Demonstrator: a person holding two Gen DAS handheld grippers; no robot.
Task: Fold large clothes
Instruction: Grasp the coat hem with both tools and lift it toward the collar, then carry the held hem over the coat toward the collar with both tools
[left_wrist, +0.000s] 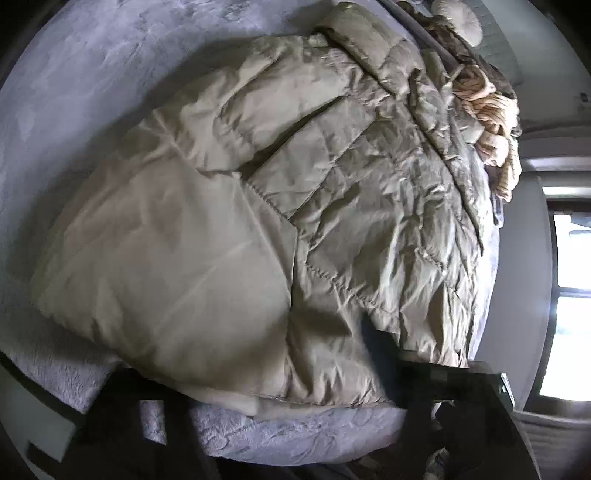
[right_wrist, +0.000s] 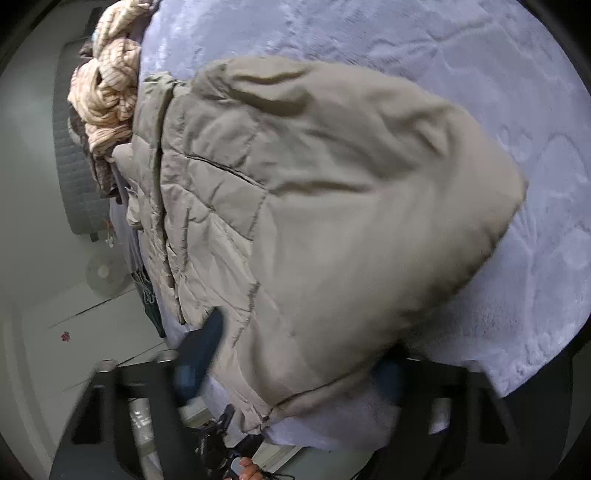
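Observation:
A large beige puffer jacket (left_wrist: 258, 206) lies spread on a lavender fleece blanket (left_wrist: 92, 74) over a bed. In the left wrist view its hem fills the gap of my left gripper (left_wrist: 247, 354). One dark finger (left_wrist: 376, 347) rests on top of the quilted fabric, and the other is half hidden under the hem at the lower left. In the right wrist view the jacket (right_wrist: 351, 206) bulges between the fingers of my right gripper (right_wrist: 303, 343). A blue-padded finger (right_wrist: 201, 350) presses its quilted edge, and the other is mostly covered by fabric.
A heap of cream striped and brown clothes (left_wrist: 487, 110) (right_wrist: 107, 96) lies at the jacket's far end by the bed edge. A bright window (left_wrist: 569, 314) is to the right. Pale floor (right_wrist: 55, 314) runs beside the bed. A person's fingertips (right_wrist: 251, 469) show at the bottom.

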